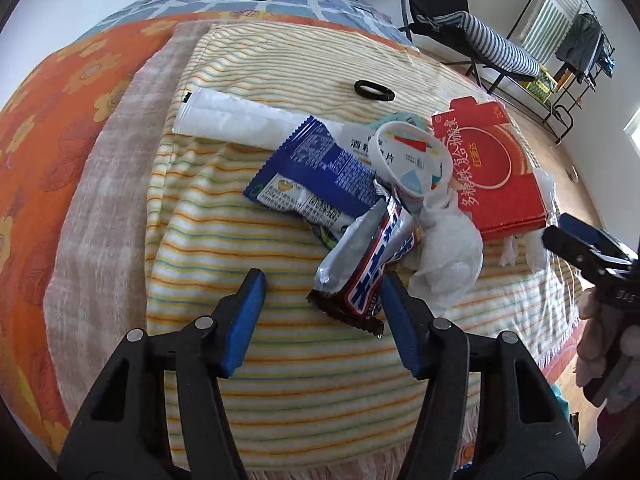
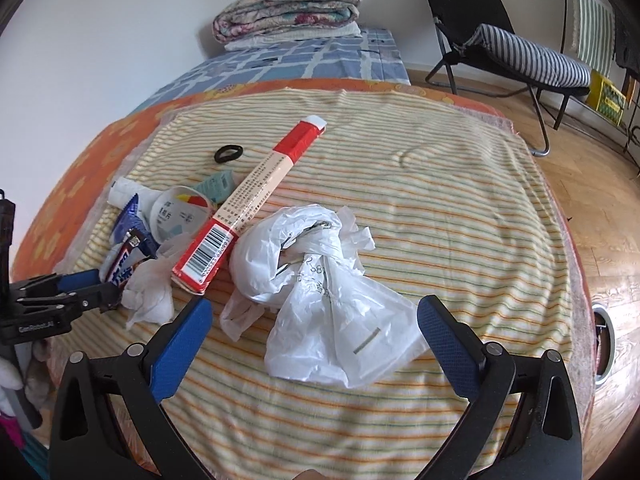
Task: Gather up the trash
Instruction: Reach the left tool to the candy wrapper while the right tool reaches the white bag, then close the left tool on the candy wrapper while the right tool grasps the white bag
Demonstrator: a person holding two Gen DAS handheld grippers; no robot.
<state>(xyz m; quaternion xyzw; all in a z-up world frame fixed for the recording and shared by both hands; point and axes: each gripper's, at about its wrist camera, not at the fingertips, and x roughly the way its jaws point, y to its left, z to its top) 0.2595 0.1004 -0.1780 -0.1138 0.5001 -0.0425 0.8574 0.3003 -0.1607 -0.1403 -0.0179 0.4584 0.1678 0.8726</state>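
Observation:
Trash lies on a striped blanket (image 1: pixel 312 380): a candy bar wrapper (image 1: pixel 366 268), a blue snack wrapper (image 1: pixel 316 172), a white cup (image 1: pixel 404 160), a crumpled tissue (image 1: pixel 448 256), a red box (image 1: pixel 492 168) and a long white packet (image 1: pixel 232 120). My left gripper (image 1: pixel 322 292) is open, its right finger touching the candy wrapper's end. In the right wrist view a white plastic bag (image 2: pixel 328 292) lies in front of my open right gripper (image 2: pixel 316 316). The red box (image 2: pixel 248 200), tissue (image 2: pixel 150 292) and candy wrapper (image 2: pixel 124 268) show there too.
A black hair tie (image 1: pixel 374 90) lies farther back on the blanket. Orange flowered bedding (image 1: pixel 52 120) and a blue checked sheet (image 2: pixel 288 60) with folded quilts (image 2: pixel 286 6) lie behind. A folding chair (image 2: pixel 500 40) stands on the wood floor at right.

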